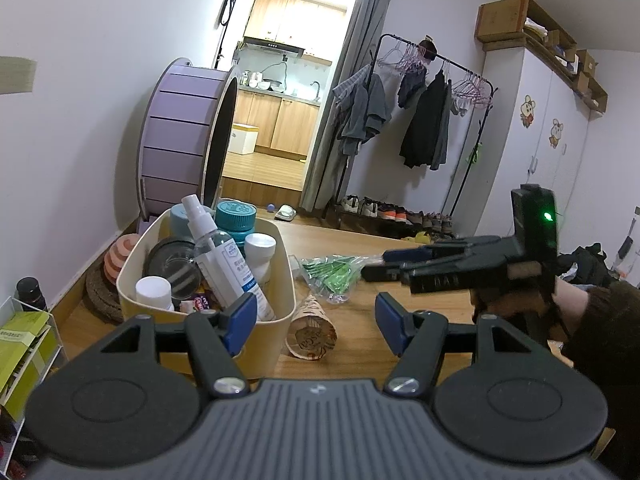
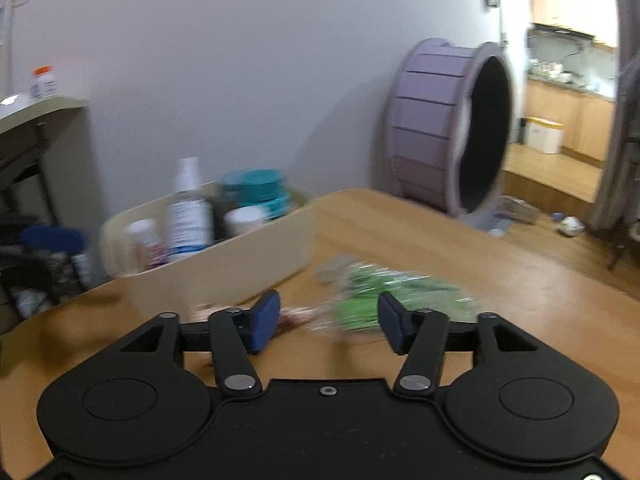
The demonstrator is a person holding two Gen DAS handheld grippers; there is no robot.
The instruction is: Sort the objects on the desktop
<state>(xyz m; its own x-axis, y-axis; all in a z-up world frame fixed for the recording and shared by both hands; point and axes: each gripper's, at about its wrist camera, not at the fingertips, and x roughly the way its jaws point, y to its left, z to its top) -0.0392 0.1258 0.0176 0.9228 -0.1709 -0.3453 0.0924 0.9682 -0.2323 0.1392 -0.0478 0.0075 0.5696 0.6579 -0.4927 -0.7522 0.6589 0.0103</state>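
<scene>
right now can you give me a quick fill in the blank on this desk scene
1. The spray bottle stands inside the ____ bin.
2. The paper cup beside the bin lies on its ____.
3. The bag on the table holds ____ items.
4. The left claw holds ____.

Missing words: yellow; side; green; nothing

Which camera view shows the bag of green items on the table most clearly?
The left wrist view. There the clear bag of green items is sharp, lying on the wooden table beside the beige bin. In the right wrist view the bag is closer but blurred by motion, and the right gripper partly frames it.
</scene>
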